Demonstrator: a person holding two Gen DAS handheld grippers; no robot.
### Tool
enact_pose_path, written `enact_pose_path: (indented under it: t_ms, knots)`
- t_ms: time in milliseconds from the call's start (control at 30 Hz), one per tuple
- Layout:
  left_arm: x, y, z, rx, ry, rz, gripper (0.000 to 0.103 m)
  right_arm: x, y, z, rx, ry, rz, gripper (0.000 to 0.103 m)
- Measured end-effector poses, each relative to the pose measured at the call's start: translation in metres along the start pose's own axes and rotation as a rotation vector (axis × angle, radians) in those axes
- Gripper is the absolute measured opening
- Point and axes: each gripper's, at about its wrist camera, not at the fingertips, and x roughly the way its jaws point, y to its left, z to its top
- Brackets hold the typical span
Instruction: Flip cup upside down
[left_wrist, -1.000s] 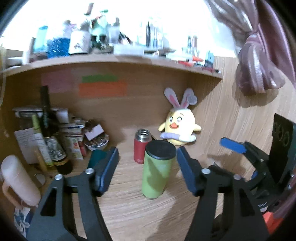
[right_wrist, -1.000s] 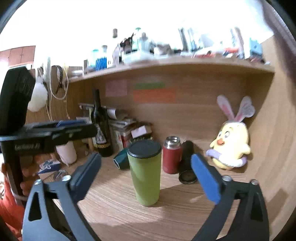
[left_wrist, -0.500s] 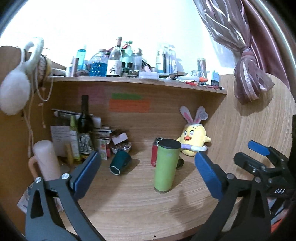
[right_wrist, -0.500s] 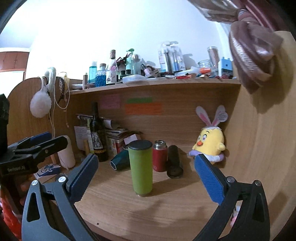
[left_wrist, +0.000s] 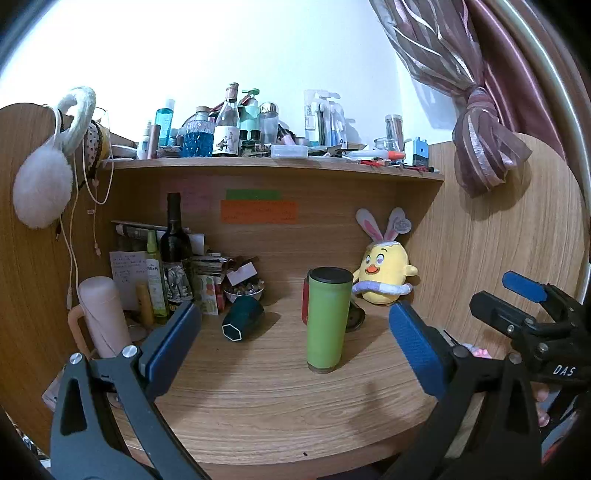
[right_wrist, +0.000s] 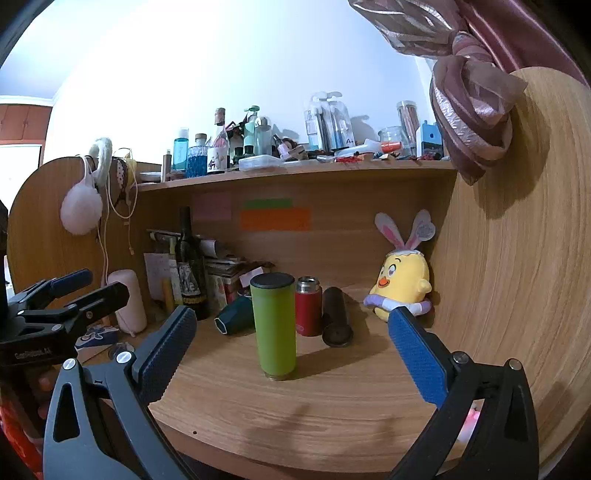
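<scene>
A tall green cup (left_wrist: 327, 319) with a black end on top stands on the wooden desk (left_wrist: 258, 398), alone in the middle. It also shows in the right wrist view (right_wrist: 275, 325). My left gripper (left_wrist: 295, 343) is open and empty, held back from the cup near the desk's front edge. My right gripper (right_wrist: 291, 350) is open and empty too, at a similar distance. Each gripper appears at the edge of the other's view: the right one (left_wrist: 532, 310), the left one (right_wrist: 62, 299).
Behind the cup stand a red flask (right_wrist: 308, 306) and a black tumbler (right_wrist: 336, 317) lying down, a dark teal cup (left_wrist: 243, 321) on its side, a yellow plush chick (left_wrist: 384, 277), a wine bottle (left_wrist: 175, 247), papers and a pink flask (left_wrist: 101, 317). A cluttered shelf (left_wrist: 277, 162) hangs above.
Both grippers have pulled back from the green cup and away from the desk. The left gripper's fingers, close around the cup a second ago, now stand wide apart. The cup has stayed put.
</scene>
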Motion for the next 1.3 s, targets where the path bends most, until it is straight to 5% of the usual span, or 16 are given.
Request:
enact_pose_path:
  t_ms: [1300]
  knots:
    - [0.006, 0.0063, -0.0007, -0.047, 0.035, -0.009, 0.103, 0.0051, -0.0037, -0.0037, 0.017, 0.014, 0.017, 0.103]
